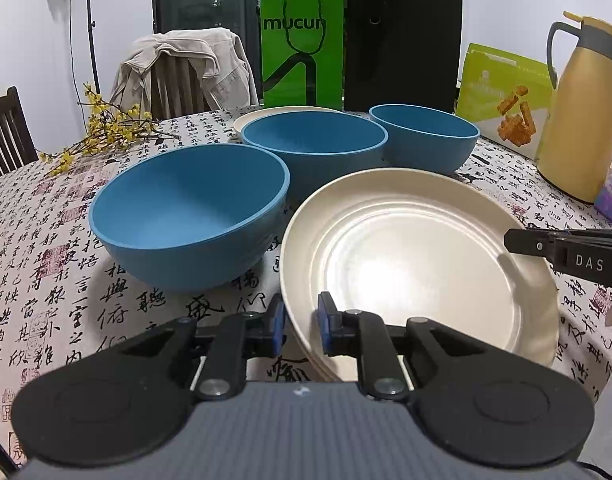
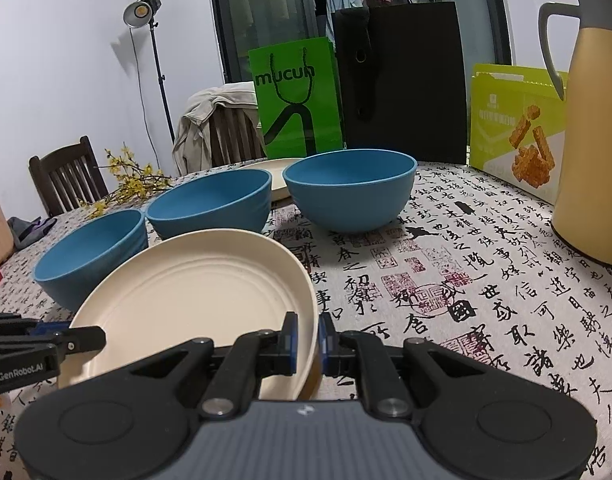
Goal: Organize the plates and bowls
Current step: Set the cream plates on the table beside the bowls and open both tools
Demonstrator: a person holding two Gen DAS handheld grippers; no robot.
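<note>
1. The cream plate (image 1: pixel 418 264) is held at two edges. The left tool (image 1: pixel 300 326) is seen pinching the plate's rim at 7 o'clock, one blue pad outside and one inside the rim. The right tool (image 2: pixel 306 338) is seen pinching the opposite rim in the same way.

2. In the left wrist view more than one rim edge seems to show beneath the grip, so a short stack may be held; this cannot be told for sure. Whether the plate is lifted or rests on the counter (image 1: pixel 46 248) cannot be told either.

3. Three blue bowls remain apart and unstacked: the near bowl (image 1: pixel 190 216) at 10 o'clock of the plate, the middle bowl (image 1: pixel 314 148) at 12 o'clock, the far bowl (image 1: pixel 424 136) at 1 o'clock. A second cream plate (image 1: pixel 262 116) lies behind the middle bowl, well apart from the held one.

4. The task is judged to be at an early stage: the plates are not yet gathered and no bowl is nested.

5. The plate's full inner face and the right tool's finger reaching in from 3 o'clock are given only by the left wrist view.

6. The open cloth at the plate's right and the whole thermos (image 2: pixel 590 128) are given by the right wrist view, where the left tool enters from 9 o'clock.
</note>
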